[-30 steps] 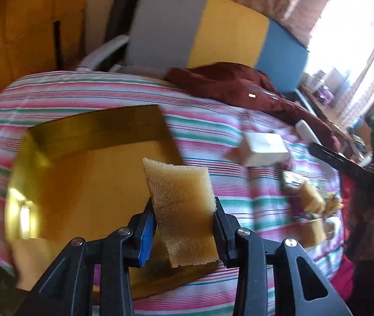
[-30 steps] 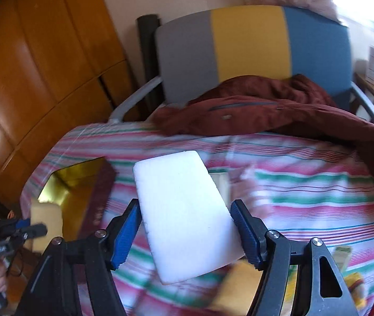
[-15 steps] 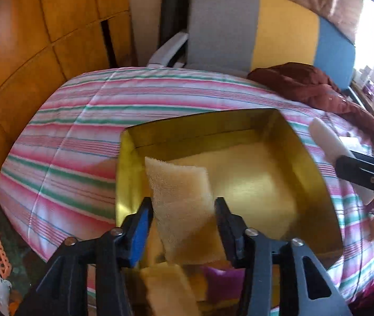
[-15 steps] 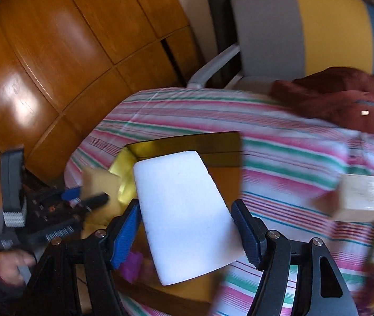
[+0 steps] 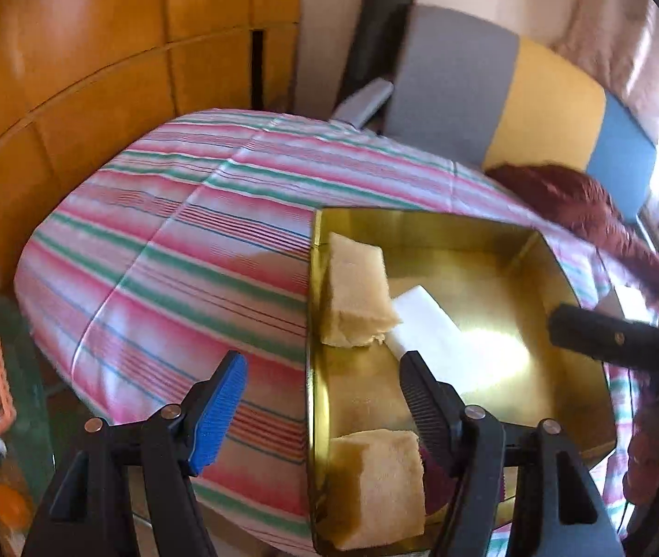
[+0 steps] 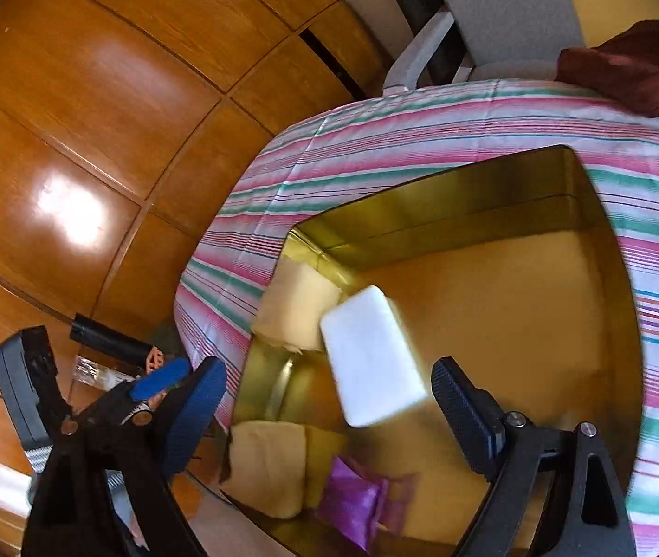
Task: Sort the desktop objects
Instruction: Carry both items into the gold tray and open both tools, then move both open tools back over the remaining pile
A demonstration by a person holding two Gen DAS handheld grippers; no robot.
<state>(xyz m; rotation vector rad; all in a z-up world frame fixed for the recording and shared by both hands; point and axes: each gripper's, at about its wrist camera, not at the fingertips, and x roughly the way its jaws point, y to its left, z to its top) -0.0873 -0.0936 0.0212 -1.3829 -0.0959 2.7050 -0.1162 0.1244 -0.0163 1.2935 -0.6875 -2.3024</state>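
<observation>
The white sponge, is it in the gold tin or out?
In: the white sponge is inside the gold tin, free of the open right fingers.

Two wrist fisheyes, both tilted down over one gold tin.

The left wrist view looks forward and down along its own fingers point(image 5: 218, 408) from the near edge of the striped cloth point(image 5: 181, 250), close above the tin point(image 5: 427, 223), whose left wall runs up the middle of the picture; the chair point(image 5: 492, 88) and wood panels point(image 5: 74, 46) close the far side. The right wrist view hangs nearer over the tin point(image 6: 422, 213), looking steeply into it and leftward toward the panels point(image 6: 97, 93). Both share the tin's inside, the white block point(image 5: 441, 339) point(image 6: 371, 352), the tan sponges point(image 5: 357, 297) point(image 6: 297, 306), cloth and chair, and each catches the other gripper at its edge.
</observation>
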